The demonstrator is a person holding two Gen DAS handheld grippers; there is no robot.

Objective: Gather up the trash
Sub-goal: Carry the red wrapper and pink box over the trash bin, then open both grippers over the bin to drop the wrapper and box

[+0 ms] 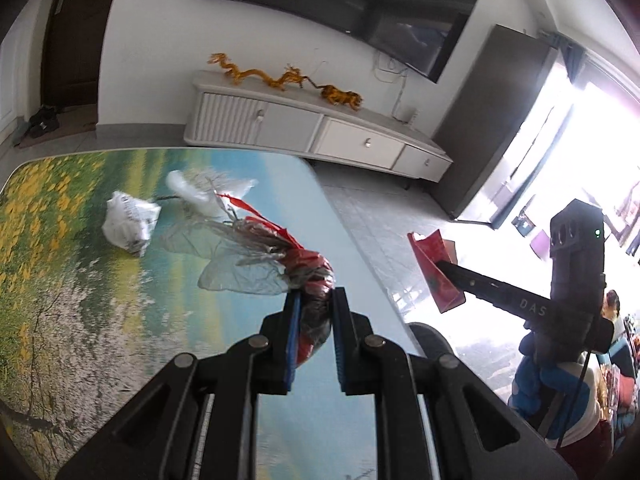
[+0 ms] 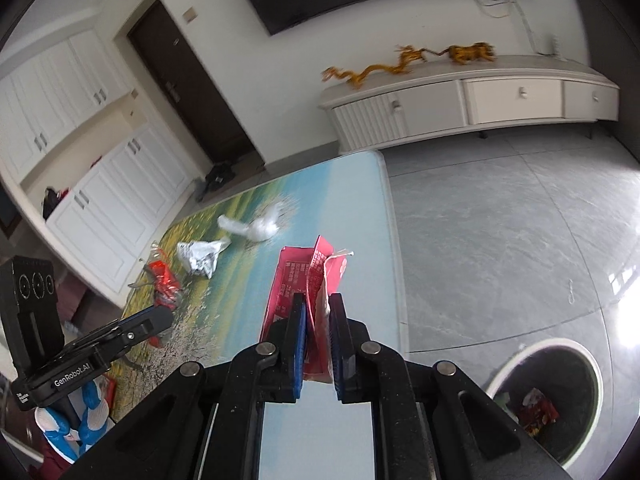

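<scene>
Clamped between the blue pads of my left gripper (image 1: 314, 300) is a crinkled red-and-clear plastic wrapper (image 1: 280, 256), its loose clear end trailing over the landscape-printed tabletop (image 1: 80, 280). Beyond it on the table lie a crumpled white printed paper ball (image 1: 130, 222) and a wad of clear white plastic (image 1: 200, 192). Off past the table edge, my right gripper (image 1: 442, 265) shows up, pinching a flat red paper packet (image 1: 434, 268).

Over to the right wrist view: my right gripper (image 2: 318, 300) is closed tight on that red paper packet (image 2: 304, 276), held upright above the table's edge. My left gripper (image 2: 166, 314) is at the left, gripping its red wrapper (image 2: 164, 284). The paper ball (image 2: 200, 258) and plastic wad (image 2: 256, 228) sit further up the tabletop (image 2: 352, 200). Down on the grey tiled floor (image 2: 500, 240), a round white-rimmed bin (image 2: 592, 368) holds red trash (image 2: 538, 412).
</scene>
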